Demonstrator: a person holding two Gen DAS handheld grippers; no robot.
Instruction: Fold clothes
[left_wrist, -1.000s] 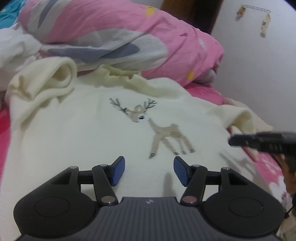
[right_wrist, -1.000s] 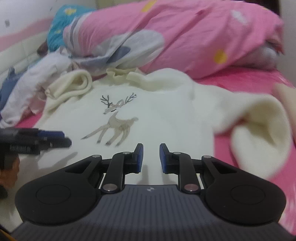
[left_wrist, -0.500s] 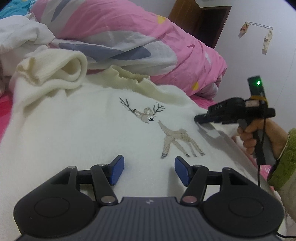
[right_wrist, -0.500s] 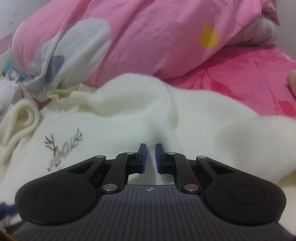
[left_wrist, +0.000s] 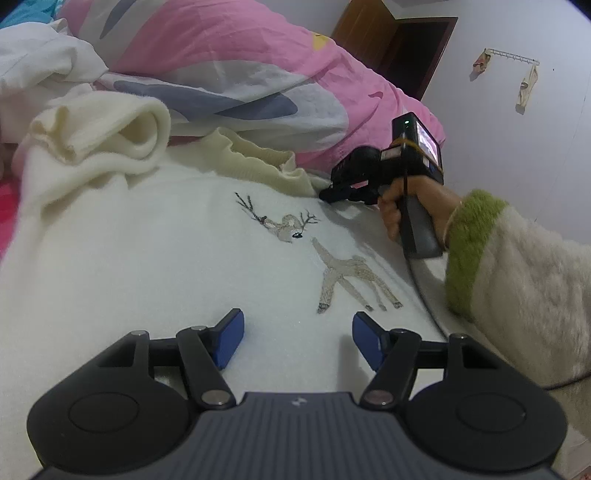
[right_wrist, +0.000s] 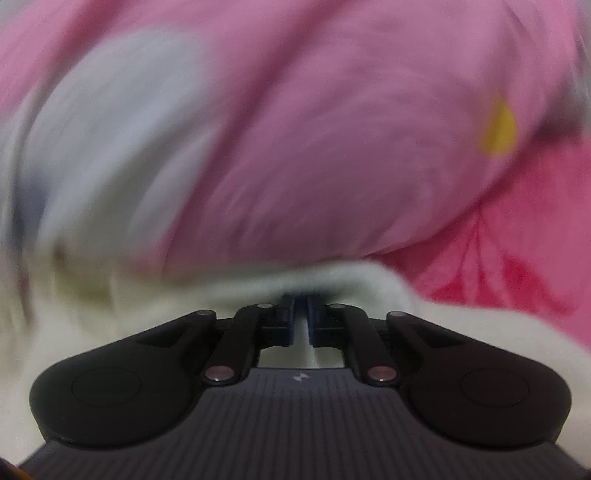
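Observation:
A cream sweater (left_wrist: 166, 258) with an embroidered deer (left_wrist: 332, 258) lies front up on the bed, its ribbed collar (left_wrist: 258, 162) at the far end. Its left sleeve (left_wrist: 110, 129) is bunched up in a roll at the far left. My left gripper (left_wrist: 297, 341) hovers over the lower front; its jaws are opening with nothing between them. My right gripper (left_wrist: 327, 194) points at the shoulder just right of the collar. In the blurred right wrist view the right gripper (right_wrist: 300, 306) is shut, its tips pressed into the sweater (right_wrist: 92, 314). Whether fabric is pinched does not show.
A pink patterned duvet (left_wrist: 240, 55) is heaped right behind the collar and fills the right wrist view as the duvet (right_wrist: 295, 129). White cloth (left_wrist: 37, 62) lies at the far left. A person's hand (left_wrist: 395, 210) and fluffy sleeve (left_wrist: 517, 277) hold the right gripper. Pink sheet (right_wrist: 517, 240) shows to the right.
The right gripper swept from beside the sweater's right sleeve up to the shoulder by the collar, and its jaws shut on the way. The left gripper stayed put and opened slightly.

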